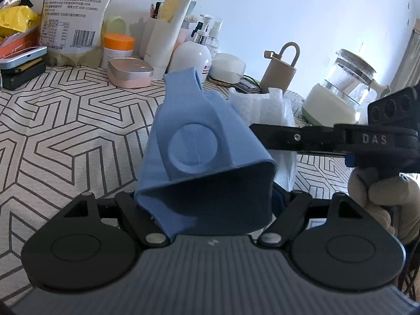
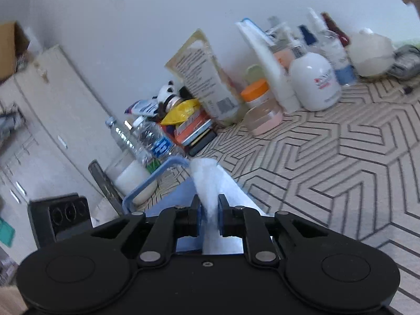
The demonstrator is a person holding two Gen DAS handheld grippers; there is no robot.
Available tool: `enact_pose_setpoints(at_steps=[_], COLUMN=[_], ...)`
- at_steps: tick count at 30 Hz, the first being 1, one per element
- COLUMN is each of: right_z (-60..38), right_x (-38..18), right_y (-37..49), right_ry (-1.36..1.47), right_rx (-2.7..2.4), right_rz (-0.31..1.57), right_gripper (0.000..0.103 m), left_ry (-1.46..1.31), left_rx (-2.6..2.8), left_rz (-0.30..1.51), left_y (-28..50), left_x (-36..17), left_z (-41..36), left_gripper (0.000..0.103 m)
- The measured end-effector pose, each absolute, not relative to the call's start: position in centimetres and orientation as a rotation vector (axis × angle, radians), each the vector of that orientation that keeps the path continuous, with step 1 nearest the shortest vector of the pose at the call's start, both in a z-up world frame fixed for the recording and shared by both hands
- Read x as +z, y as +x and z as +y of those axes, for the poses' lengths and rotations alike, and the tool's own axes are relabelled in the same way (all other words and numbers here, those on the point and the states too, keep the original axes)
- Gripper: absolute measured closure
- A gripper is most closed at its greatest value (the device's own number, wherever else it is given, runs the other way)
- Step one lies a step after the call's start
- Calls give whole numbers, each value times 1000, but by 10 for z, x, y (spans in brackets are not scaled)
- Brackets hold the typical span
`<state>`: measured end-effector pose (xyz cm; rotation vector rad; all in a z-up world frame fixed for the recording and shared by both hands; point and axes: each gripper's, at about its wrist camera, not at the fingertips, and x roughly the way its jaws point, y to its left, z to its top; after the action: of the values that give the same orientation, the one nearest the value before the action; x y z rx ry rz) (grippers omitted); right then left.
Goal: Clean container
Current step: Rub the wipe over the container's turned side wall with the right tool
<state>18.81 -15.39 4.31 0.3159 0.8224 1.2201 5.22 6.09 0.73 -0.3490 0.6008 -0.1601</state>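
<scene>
I am holding the blue container [image 1: 199,162] in my left tool [image 1: 210,210], its wall clamped between the two fingers and its open mouth turned back toward that camera, so the round disc moulded on its underside is facing up and away over the patterned bench [image 1: 65,131]. It is looking like a soft, matte, silicone-like piece: the rim is bowing out of square where I am pinching it, so I am judging it light, flexible and not fragile, and likely to fold if squeezed harder. The thicker rim near the corner seems the best place to be taking hold, since the thin side walls would probably buckle under wiping pressure. In my right tool [image 2: 207,216] I am carrying a white wipe [image 2: 207,183]; the fingers are standing narrowly apart with the wipe bunched between them and its loose end trailing forward, and the pads appear to be touching it, though blur is keeping me from being sure how firmly. From the left camera that right tool is reaching in from the right, just beside the container, with a gloved hand [image 1: 380,191] under it. Behind, lotion bottles, an orange-lidded jar [image 1: 119,48] and a glass kettle [image 1: 346,84] are crowding the wall.
</scene>
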Motion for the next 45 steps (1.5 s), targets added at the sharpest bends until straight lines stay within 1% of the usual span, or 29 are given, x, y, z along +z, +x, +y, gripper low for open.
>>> enact_pose_setpoints(at_steps=[28, 32, 34, 45], right_z=[-150, -149, -149, -151], right_x=[62, 64, 65, 62], right_y=[163, 158, 157, 161], right_ry=[269, 270, 269, 306], right_rx=[1324, 1348, 1356, 1395], right_rz=[766, 758, 755, 782], right_gripper=[86, 84, 82, 81], left_ry=[-334, -337, -342, -333], left_rx=[-158, -159, -159, -148], left_rz=[599, 599, 598, 598], left_y=[54, 54, 54, 54], left_x=[6, 6, 6, 6], left_z=[62, 63, 64, 57], left_gripper=[23, 23, 23, 23])
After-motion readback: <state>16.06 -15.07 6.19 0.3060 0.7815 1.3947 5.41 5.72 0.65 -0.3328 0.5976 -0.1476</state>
